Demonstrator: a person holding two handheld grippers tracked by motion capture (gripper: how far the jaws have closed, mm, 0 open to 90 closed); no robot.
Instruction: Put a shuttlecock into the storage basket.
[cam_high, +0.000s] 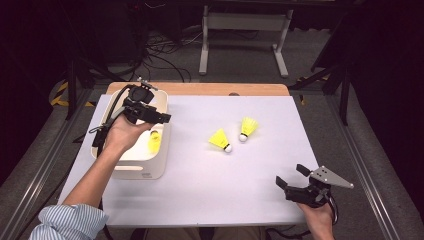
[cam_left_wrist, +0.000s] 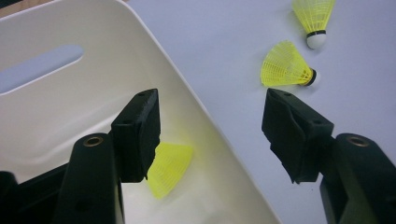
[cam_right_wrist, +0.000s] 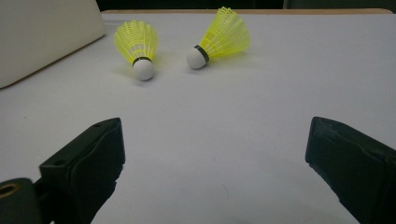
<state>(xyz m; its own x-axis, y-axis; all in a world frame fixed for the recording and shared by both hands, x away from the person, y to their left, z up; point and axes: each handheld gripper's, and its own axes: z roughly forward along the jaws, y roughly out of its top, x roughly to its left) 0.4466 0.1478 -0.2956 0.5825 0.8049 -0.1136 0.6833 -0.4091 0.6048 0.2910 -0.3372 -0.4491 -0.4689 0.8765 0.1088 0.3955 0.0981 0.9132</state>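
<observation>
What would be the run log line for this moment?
left gripper: open over bin | one shuttlecock in bin | right gripper: open

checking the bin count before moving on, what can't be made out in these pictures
- Shuttlecock in the bin: cork end hidden, left gripper view, by a jaw; high view, by the hand.
- Bin floor: mostly hidden in the high view by the left gripper.
- Bin: cut off by the right gripper view's edge.

I work in a lab: my bench (cam_high: 200, 175) stands on a grey carpet floor (cam_high: 320, 60) between metal rails (cam_high: 30, 185), with black curtains (cam_high: 390, 75) around, loose cables (cam_high: 160, 55) behind and a metal frame (cam_high: 245, 22) beyond.
</observation>
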